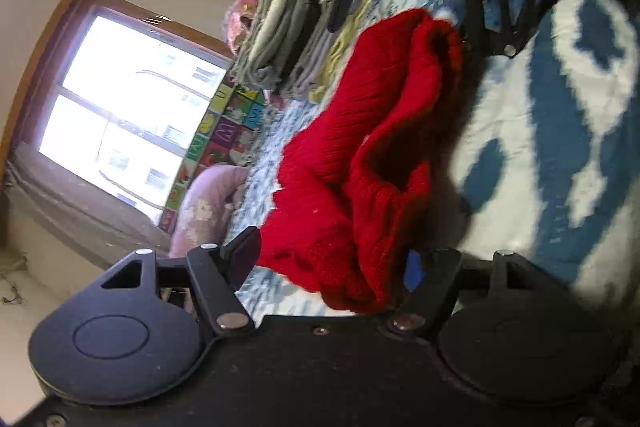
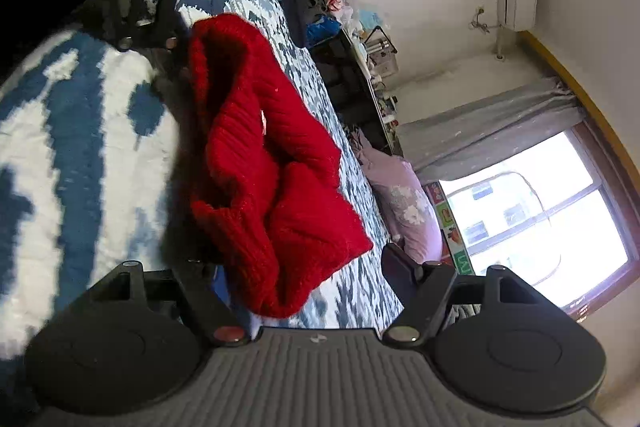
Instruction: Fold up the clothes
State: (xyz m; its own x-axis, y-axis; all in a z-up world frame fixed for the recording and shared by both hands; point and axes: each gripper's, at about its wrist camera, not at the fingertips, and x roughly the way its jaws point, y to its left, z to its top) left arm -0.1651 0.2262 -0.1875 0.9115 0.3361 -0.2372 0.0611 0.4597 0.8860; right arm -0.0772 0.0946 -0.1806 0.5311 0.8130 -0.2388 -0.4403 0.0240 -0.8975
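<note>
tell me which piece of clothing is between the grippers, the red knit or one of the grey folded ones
The red knit. It hangs bunched between the left gripper and right gripper, while the grey folded ones sit stacked farther back on the bed.

A plain red ribbed-knit sweater [image 1: 360,155] lies on a blue-and-white blotch-patterned bedspread [image 1: 560,131].

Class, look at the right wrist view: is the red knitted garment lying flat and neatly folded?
No, the red knitted garment hangs bunched above the blue-and-white bedspread.

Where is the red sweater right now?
The red sweater is bunched on the blue-and-white blanket, stretched between the left claw and the right claw, mid-frame in both views.
</note>
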